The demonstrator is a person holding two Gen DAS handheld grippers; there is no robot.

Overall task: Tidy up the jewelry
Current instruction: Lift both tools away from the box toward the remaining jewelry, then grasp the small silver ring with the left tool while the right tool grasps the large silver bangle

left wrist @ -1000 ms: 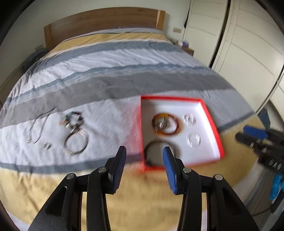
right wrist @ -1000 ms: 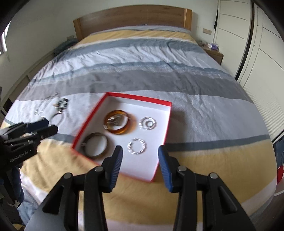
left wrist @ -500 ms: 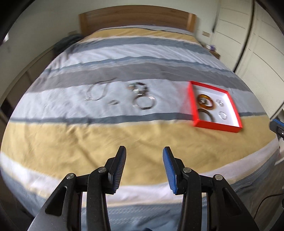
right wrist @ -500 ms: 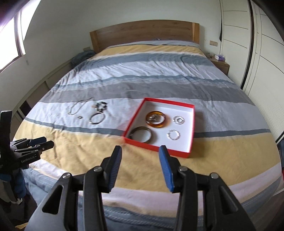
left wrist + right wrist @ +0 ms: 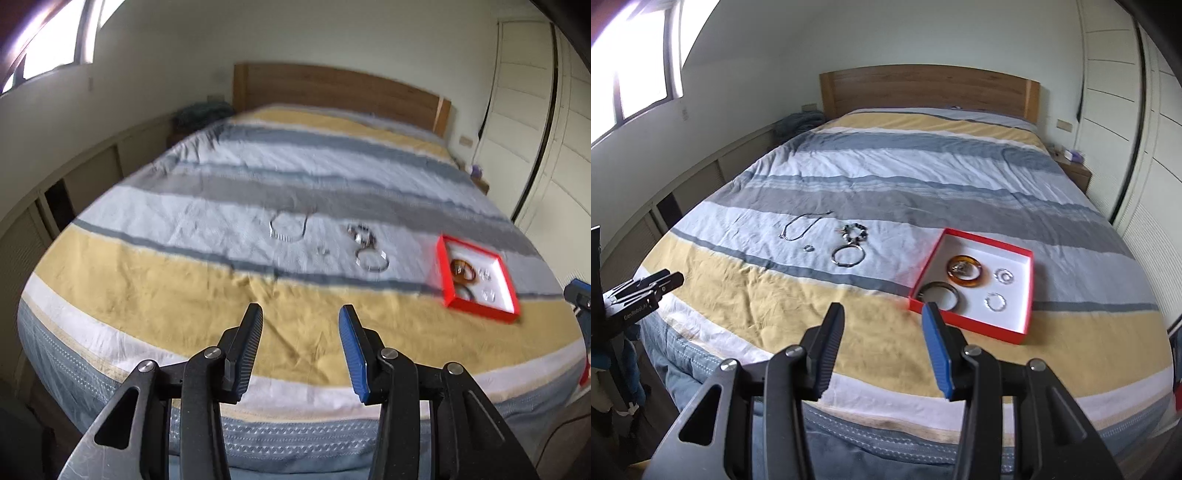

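Observation:
A red box (image 5: pixel 960 320) with a white inside lies on the striped bed, right of centre. In it are an amber bangle (image 5: pixel 967 283), a dark bangle (image 5: pixel 938 285) and two clear rings (image 5: pixel 1004 275). Left of the box, loose on the cover, lie a silver bangle (image 5: pixel 835 254), a beaded bracelet (image 5: pixel 857 230), a thin necklace (image 5: pixel 801 226) and a small ring (image 5: pixel 809 248). My right gripper (image 5: pixel 882 306) hangs over the bed's near edge, its jaws opening with nothing between them. My left gripper (image 5: pixel 300 308) is open and empty, well back from the red box (image 5: pixel 480 308) and necklace (image 5: pixel 288 230).
A wooden headboard (image 5: pixel 927 88) closes the far end of the bed. White wardrobe doors (image 5: pixel 1115 110) line the right wall, with a small nightstand (image 5: pixel 1075 168) beside them. Low cabinets (image 5: pixel 694 184) run under the window on the left.
Both grippers have pulled back and up from the red box; the whole bed now shows. The left view swung left, so the box slid to its right edge. Nothing was picked up.

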